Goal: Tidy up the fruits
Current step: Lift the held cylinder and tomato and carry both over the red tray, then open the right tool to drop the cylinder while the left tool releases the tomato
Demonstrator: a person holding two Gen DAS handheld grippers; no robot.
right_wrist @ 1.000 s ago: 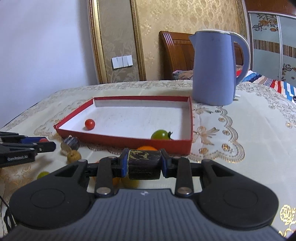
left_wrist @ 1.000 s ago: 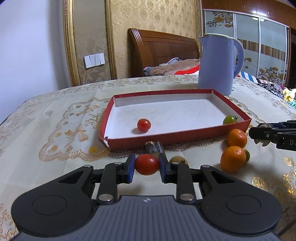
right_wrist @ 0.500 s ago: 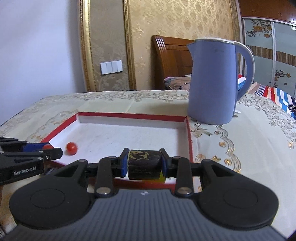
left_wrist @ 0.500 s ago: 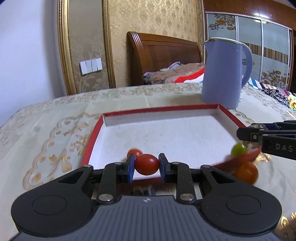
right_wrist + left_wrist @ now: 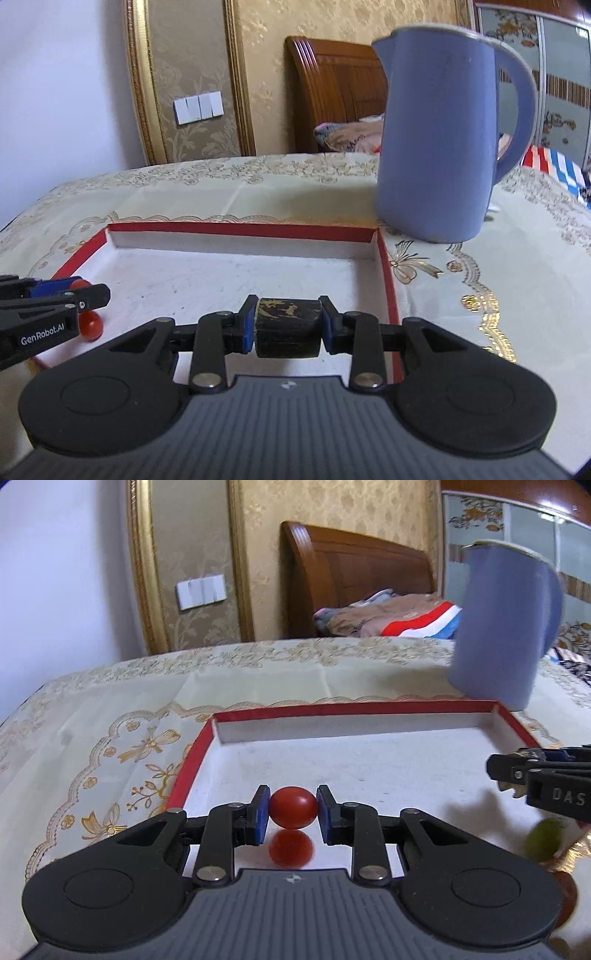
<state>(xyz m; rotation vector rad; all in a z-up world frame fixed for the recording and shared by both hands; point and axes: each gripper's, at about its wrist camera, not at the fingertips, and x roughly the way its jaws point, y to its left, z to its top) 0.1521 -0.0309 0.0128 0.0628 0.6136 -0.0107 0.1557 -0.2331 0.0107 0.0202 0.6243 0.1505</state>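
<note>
Tray (image 5: 192,760) floor lies directly below both tongs: left tongs (image 5: 292,814) grip a red tomato (image 5: 293,807), right tongs (image 5: 288,326) clamp a dark stubby fruit (image 5: 287,328), both hovering above it.

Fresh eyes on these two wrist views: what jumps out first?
The left gripper clamps a red cherry tomato above the white floor of the red-rimmed tray, over a second red tomato lying there. The right gripper clamps a dark, gold-flecked chunk above the same tray. A big blue kettle stands behind the tray's far right corner.
</note>
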